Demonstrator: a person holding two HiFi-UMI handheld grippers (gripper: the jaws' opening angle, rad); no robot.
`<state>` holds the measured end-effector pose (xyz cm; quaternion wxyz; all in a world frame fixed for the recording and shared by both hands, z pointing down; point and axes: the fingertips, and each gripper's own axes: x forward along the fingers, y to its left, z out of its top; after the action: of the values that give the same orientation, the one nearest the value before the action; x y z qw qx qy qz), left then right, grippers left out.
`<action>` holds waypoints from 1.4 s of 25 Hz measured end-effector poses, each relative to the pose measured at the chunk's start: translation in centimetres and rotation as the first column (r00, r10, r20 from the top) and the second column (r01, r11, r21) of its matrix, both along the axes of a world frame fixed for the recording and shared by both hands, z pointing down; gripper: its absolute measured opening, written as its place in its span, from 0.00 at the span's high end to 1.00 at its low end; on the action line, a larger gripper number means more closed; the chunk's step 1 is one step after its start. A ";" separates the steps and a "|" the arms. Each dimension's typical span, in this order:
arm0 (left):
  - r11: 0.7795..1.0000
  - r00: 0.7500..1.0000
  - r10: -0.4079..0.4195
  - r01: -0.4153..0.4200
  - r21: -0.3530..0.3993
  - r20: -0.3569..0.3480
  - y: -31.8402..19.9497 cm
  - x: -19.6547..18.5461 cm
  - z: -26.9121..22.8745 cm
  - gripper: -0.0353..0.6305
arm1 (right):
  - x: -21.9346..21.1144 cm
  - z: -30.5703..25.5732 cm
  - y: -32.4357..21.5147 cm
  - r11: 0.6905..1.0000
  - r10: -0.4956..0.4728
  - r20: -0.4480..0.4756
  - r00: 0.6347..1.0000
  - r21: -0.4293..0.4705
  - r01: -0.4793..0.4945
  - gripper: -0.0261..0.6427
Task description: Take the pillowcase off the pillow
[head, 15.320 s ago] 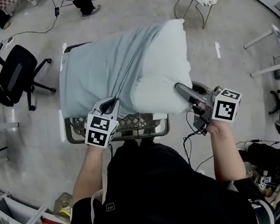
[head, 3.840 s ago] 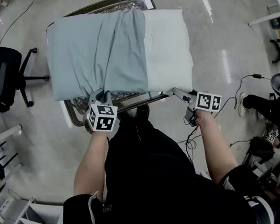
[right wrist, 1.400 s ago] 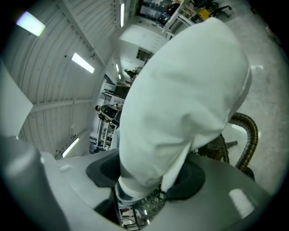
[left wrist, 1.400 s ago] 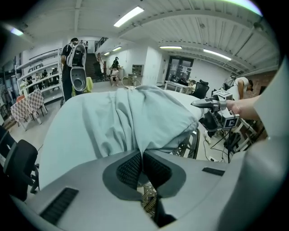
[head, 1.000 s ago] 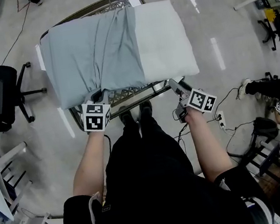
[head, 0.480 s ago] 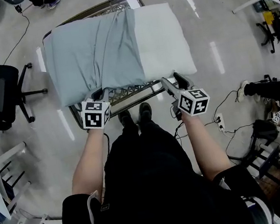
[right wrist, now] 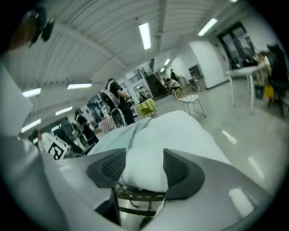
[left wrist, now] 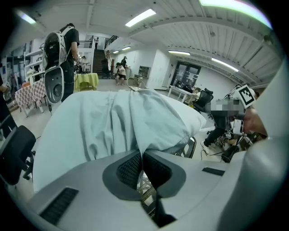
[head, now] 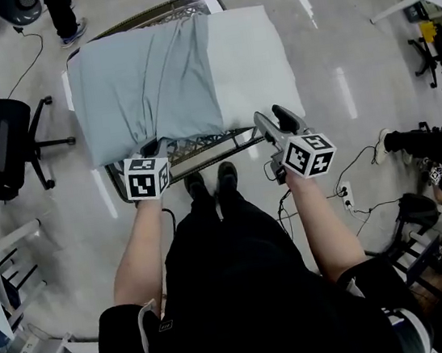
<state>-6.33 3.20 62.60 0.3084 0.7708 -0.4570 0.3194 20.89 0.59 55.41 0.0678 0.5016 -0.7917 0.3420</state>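
Blue-grey pillowcase [head: 146,76] over the left part of the white pillow [head: 252,57], in the upper middle of the head view. Bare white on the right part, so only partly off. Both flat on a metal rack [head: 200,145], just above the two shoes [head: 210,183].

Left gripper [head: 152,147] at the lower left of the pillow, on the near edge of the cloth. Jaws pressed together, with a pinch of pillowcase caught between them. Long folds in the cloth, all pointing down to that pinch.

Right gripper [head: 276,116] at the lower right corner of the pillow, a bit right of the middle of the frame. Jaws about half open, with the bare white corner between them. No sure sign of a squeeze; touching or not, hard to tell.

Looks like the pulling step, about half done. Seems to call for two jobs at once: one gripper to keep the pillow in place, the other to drag the cloth off.

Next, most likely: shut the right jaws on the bare corner and hold it. Then pull the cloth toward the left edge of the frame, away from the white end. Needs a firm bite on both sides, to stop a slide of the whole pillow along with its case. Needs care too, to catch only pillow in the right jaws and no blue cloth.
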 end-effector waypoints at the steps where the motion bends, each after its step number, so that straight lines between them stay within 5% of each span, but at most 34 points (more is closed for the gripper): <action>1: 1.000 1.000 -0.005 0.005 -0.001 -0.002 0.1 0.1 0.0 0.94 | -0.4 -0.1 0.0 0.999 -0.039 -0.070 0.997 0.021 0.041 0.56; 6: 1.000 1.000 -0.016 0.016 -0.001 -0.010 0.2 0.6 -0.4 0.94 | -1.3 0.0 0.1 0.996 -0.081 -0.084 0.993 0.026 0.083 0.56; 11: 1.000 0.999 -0.016 0.017 0.006 -0.031 0.3 0.7 -1.0 0.94 | -1.9 0.6 0.8 0.983 -0.161 -0.237 0.958 0.047 0.177 0.56; 19: 0.999 0.994 -0.045 0.048 0.022 -0.104 -0.6 0.7 -3.0 0.94 | -1.4 1.7 1.3 0.975 -0.203 -0.304 0.931 0.025 0.221 0.56; 26: 0.998 0.991 -0.041 0.047 0.042 -0.128 -1.6 0.8 -4.3 0.94 | -2.3 2.4 1.5 0.941 -0.292 -0.451 0.844 0.025 0.338 0.53; 32: 1.000 0.998 -0.009 0.011 0.022 -0.070 -1.2 0.9 -2.6 0.94 | -2.0 1.8 0.5 0.945 -0.276 -0.451 0.849 0.037 0.326 0.50; 35: 1.000 0.999 -0.002 0.002 0.004 -0.046 -0.6 0.7 -0.9 0.94 | -2.3 2.1 0.4 0.924 -0.308 -0.529 0.791 0.034 0.382 0.48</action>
<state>-5.62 2.63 61.75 0.3176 0.7781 -0.4510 0.3003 18.54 0.99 57.56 0.3027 0.4246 -0.8446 0.1214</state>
